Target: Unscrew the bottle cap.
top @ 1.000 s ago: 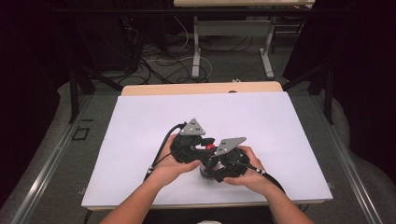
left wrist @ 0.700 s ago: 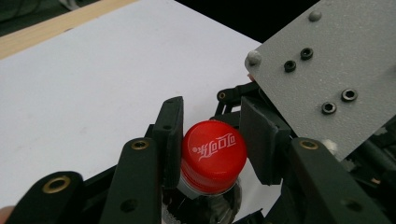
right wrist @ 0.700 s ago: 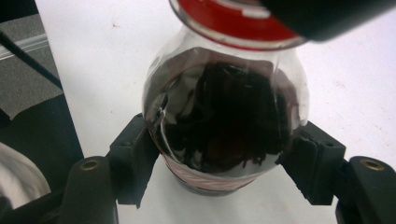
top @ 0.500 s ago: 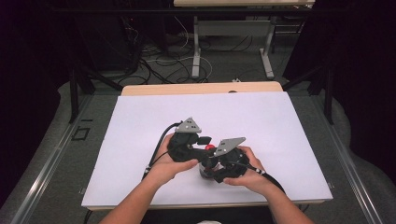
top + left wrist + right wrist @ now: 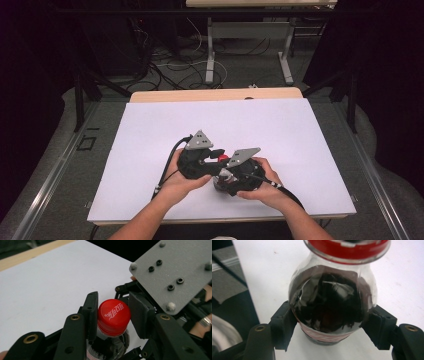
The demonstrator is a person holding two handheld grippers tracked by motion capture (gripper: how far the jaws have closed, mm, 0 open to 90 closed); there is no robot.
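Note:
A small clear bottle (image 5: pixel 332 305) of dark drink stands on the white table sheet (image 5: pixel 150 135) near the front edge. Its red cap (image 5: pixel 113 316) also shows as a red spot (image 5: pixel 222 158) between the two grippers. My right gripper (image 5: pixel 332 323) is shut on the bottle's body, one pad on each side, low down by the label. My left gripper (image 5: pixel 113 300) reaches in at cap height. Its jaws have just been closing, and its pads now sit against the cap's sides. In the high view the left gripper (image 5: pixel 216 159) and the right gripper (image 5: pixel 226 176) meet over the bottle, each held in a hand.
The white sheet spreads wide to the left, right and back of the hands. A bare wooden strip (image 5: pixel 215 95) runs along the table's far edge. Beyond it are table legs and floor cables. The right gripper's grey plate (image 5: pixel 172 272) looms close in the left gripper view.
Both hands stay almost where they were. The left gripper has shifted only slightly at the bottle's cap.

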